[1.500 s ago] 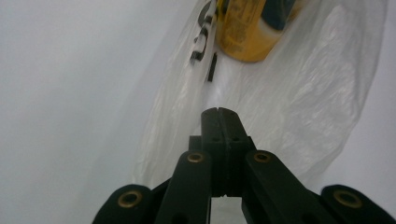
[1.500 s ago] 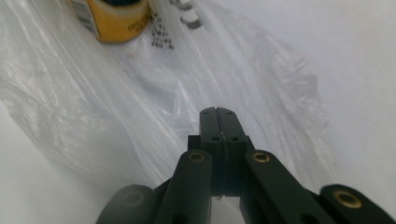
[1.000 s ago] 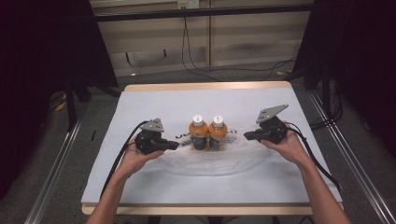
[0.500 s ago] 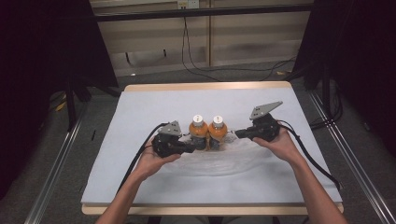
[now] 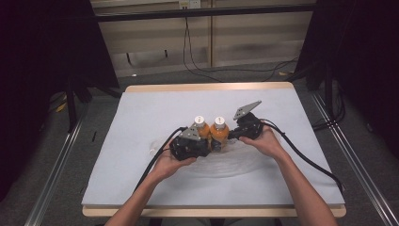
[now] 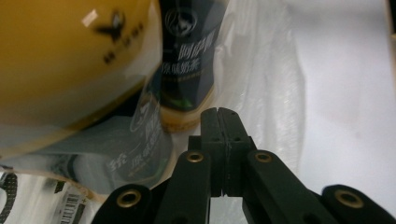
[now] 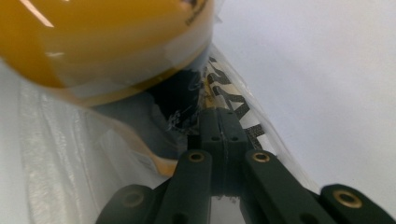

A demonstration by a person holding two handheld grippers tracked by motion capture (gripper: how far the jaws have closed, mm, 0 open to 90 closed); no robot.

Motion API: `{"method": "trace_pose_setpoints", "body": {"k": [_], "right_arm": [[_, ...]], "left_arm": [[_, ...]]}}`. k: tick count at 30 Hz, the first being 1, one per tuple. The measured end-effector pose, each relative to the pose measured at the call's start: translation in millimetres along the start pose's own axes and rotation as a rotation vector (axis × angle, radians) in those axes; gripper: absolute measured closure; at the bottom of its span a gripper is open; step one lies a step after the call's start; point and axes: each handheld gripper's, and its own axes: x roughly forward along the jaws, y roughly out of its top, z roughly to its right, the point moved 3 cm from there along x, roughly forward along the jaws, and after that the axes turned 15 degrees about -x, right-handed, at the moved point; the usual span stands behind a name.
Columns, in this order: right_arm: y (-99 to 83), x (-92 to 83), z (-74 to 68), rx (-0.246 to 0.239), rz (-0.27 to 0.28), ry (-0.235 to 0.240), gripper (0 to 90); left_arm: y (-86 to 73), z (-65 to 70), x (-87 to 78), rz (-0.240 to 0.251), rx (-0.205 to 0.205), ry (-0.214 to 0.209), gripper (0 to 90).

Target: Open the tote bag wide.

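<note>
1. Mid-bench, a bit toward the near edge, two bottles (image 5: 210,131) stand upright, touching, on a clear bag (image 5: 226,157) lying flat.
2. Left hand-held gripper (image 5: 212,145) is closed on nothing, tips low beside the bottles' base at the film.
3. Right hand-held gripper (image 5: 230,137) is closed and empty too, on the other side.
4. Risk, I'd guess: both press in low, so a shove could tip a bottle, or closed tips slide over the slick film and never catch it.
</note>
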Motion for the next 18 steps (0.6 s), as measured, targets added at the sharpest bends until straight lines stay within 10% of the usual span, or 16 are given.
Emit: {"method": "trace_pose_setpoints", "body": {"k": [18], "right_arm": [[-4.9, 24.9, 7.7, 0.037, -0.023, 0.005, 90.0]], "left_arm": [[-8.3, -0.6, 13.6, 0.007, 0.023, 0.083, 87.9]]}}
